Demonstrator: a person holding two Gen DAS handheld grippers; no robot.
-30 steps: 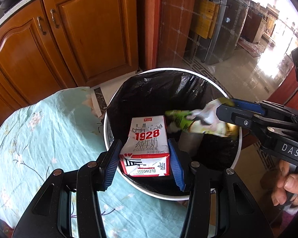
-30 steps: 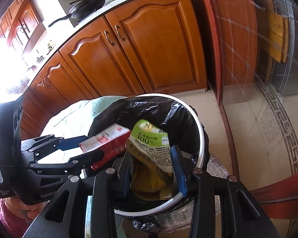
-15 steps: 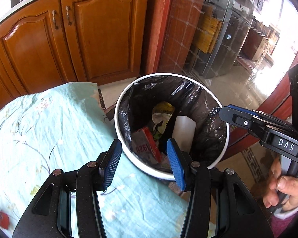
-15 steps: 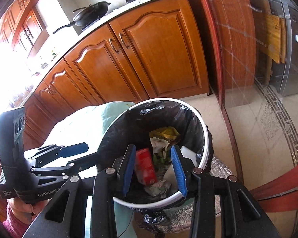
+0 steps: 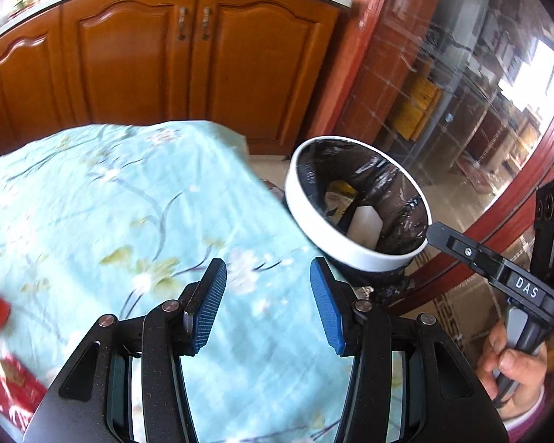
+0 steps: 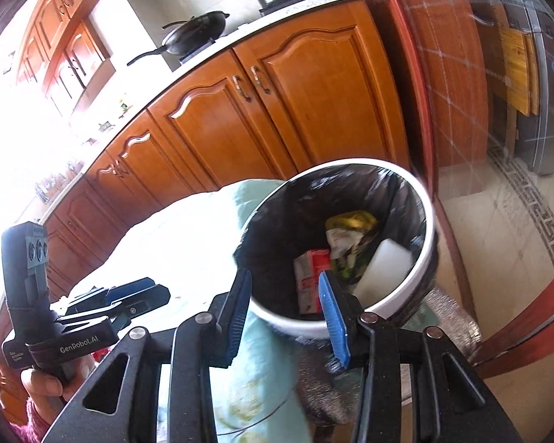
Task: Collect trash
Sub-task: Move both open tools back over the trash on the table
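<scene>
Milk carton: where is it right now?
In the right wrist view the milk carton stands inside the bin, lower left of the heap, beside the white block and below the yellow wrapper.

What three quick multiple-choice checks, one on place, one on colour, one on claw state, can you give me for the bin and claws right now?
1. Where is the red-and-white carton?
A. On the tablecloth
B. Inside the bin
C. In the right claw

2. What colour is the liner in the bin?
A. Black
B. Blue
C. White

3. What is between the pads of the left claw?
A. A carton
B. A green packet
C. Nothing

Answers:
1 B: in the right wrist view the carton lies down in the bin among the other trash.
2 A: a glossy black liner shows inside the white rim.
3 C: the left claw's blue pads stand apart over the floral tablecloth, with only cloth seen through the gap. The right claw is likewise empty, its pads having just spread wider.
</scene>
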